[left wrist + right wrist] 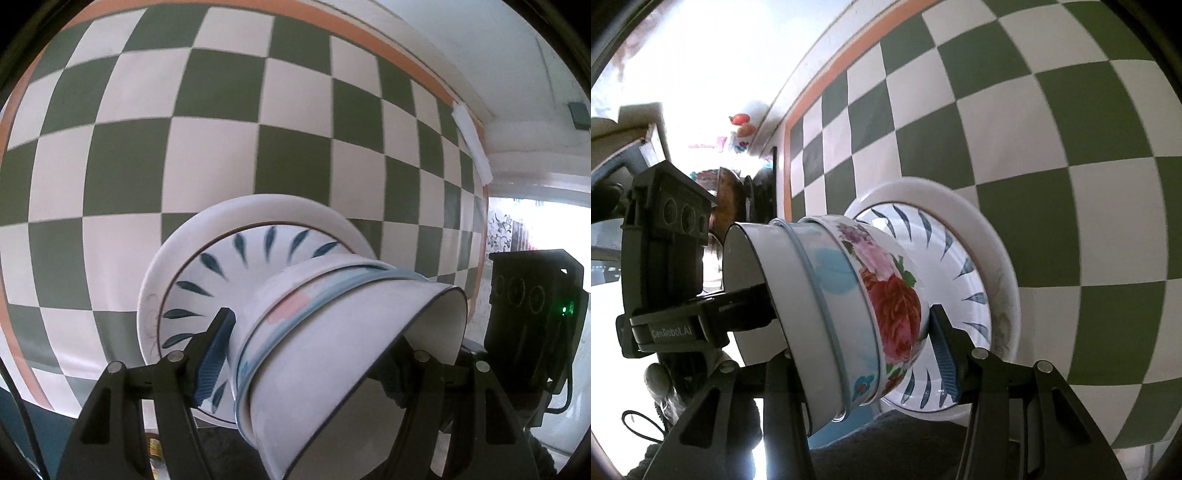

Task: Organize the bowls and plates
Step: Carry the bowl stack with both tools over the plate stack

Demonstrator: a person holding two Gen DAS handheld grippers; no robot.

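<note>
Item: one stack of crockery, carried between two grippers above a green-and-white checked cloth (207,122).

Contents, bottom upward: a plain white plate (173,254); a plate with blue leaf marks (236,254) lying in it; a flowered bowl (894,291) on that; a bowl with a pale blue band (827,273) nested in it; a white bowl with a dark rim (369,332) topmost.

Location: lower centre of the left wrist view; centre to lower centre of the right wrist view. The stack appears tipped on its side there, which I judge comes from the camera angle.

Hold: left gripper (317,354) grasping the stack, one blue ribbed pad against the leaf plate beside the bowl's foot, the other finger hidden behind the top bowl. Right gripper (864,354) likewise clenched on the opposite side, one pad on the leaf plate, the other finger at the top bowl's rim.

Reason, as a judgement: pinching top to bottom from both sides holds the nested pieces together so none slides during the carry.

Status: stacking looks done; a resting place remains to be reached.
</note>
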